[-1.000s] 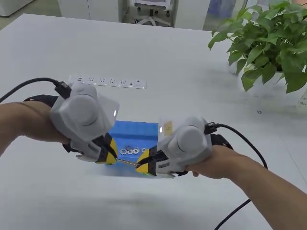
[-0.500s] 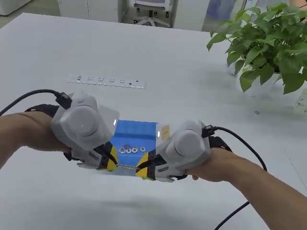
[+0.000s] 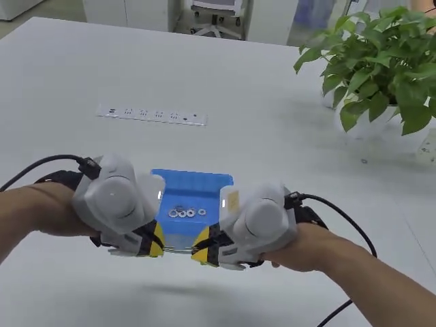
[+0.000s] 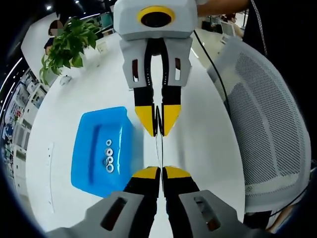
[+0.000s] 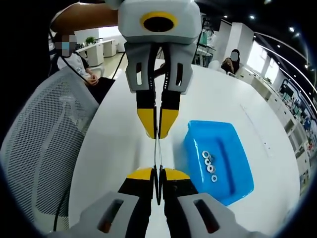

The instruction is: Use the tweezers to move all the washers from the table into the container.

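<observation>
Over the last second both grippers had drawn back toward the person. They had been hanging over the near edge of the blue container and now sat just in front of it, so the whole tray was open to the head view. The power strip on the counter had barely shifted in that view, so this looked like a real move of the hands and not of the camera.

The left gripper and the right gripper faced each other tip to tip. Both sets of jaws were closed almost fully on the tweezers, one at each end, with the thin metal strip spanning the short gap between them.

The washers lay in a short row inside the container, four as far as could be counted, just beyond the grippers and clear of the tweezers. In the left gripper view they were off to the left of the jaws. In the right gripper view they were off to the right.

No washer could be made out on the bare counter around the tray. By that, the moving seemed finished or close to it, and the two-ended hold on the tweezers looked like a hand-over or a step toward setting them down.
</observation>
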The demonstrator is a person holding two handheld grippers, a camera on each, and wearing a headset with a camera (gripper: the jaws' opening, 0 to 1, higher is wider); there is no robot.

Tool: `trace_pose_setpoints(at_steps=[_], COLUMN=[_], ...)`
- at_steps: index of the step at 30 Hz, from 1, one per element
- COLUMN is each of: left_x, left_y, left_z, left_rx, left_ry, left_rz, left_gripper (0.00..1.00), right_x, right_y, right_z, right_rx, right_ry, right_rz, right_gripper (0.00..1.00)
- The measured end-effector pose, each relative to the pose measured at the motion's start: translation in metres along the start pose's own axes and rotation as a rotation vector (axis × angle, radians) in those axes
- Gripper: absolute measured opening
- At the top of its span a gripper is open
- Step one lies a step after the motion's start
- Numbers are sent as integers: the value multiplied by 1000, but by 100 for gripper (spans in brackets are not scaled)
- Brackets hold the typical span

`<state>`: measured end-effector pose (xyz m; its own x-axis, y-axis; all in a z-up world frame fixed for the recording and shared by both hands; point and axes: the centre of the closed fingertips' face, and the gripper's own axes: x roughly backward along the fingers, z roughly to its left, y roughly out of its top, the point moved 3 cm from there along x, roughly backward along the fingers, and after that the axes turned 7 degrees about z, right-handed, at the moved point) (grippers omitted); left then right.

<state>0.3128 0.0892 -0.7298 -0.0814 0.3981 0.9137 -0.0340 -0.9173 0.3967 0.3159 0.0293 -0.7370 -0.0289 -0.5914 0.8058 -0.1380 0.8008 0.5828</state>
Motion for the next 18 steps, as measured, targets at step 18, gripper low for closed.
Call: trace_pose_setpoints(at_steps=[18], left_x=[-24], left_y=[-12], left_z=[-16], left_rx=[2], left_ry=[-46], left_rz=[29], left_gripper=[6], right_x=[-26], right_y=[-13], right_z=[17], right_rx=[-20], right_ry=[32], right_rz=[17], right_gripper=[8])
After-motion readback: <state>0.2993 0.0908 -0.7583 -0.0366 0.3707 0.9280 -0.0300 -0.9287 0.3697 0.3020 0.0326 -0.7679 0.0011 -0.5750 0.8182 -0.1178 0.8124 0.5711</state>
